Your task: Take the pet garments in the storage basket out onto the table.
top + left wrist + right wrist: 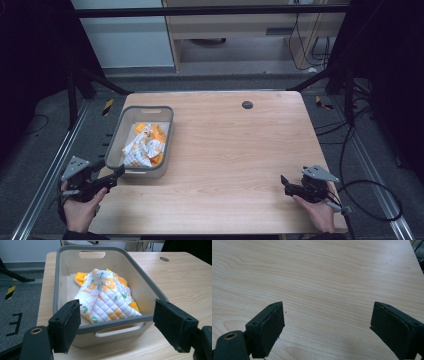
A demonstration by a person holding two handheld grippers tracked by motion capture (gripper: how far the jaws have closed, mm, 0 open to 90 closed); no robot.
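The quilted cloth (106, 298) (white, printed with orange flowers and green leaves, orange on its reverse) lies crumpled inside the grey bin (56, 285). In the left gripper view it is heaped toward the near half of the bin, with one fold resting against the near wall just under the rim. The bin is a rectangular container with a darker grey rim and a handle slot cut in each end wall. In the high view the bin (171, 131) stands on the left part of the wooden table (235, 150), its near end close to the table's front-left corner, and the cloth (145, 146) shows through its open top.

The left gripper (111, 179) sits just in front of the bin's near end, pointed at it. Its jaws stand wide apart and hold nothing; the left gripper view shows the bin's near wall between them, not touched.

The right gripper (285, 182) rests near the table's front-right corner, well apart from the bin. Its jaws are likewise spread, with bare wood between them.
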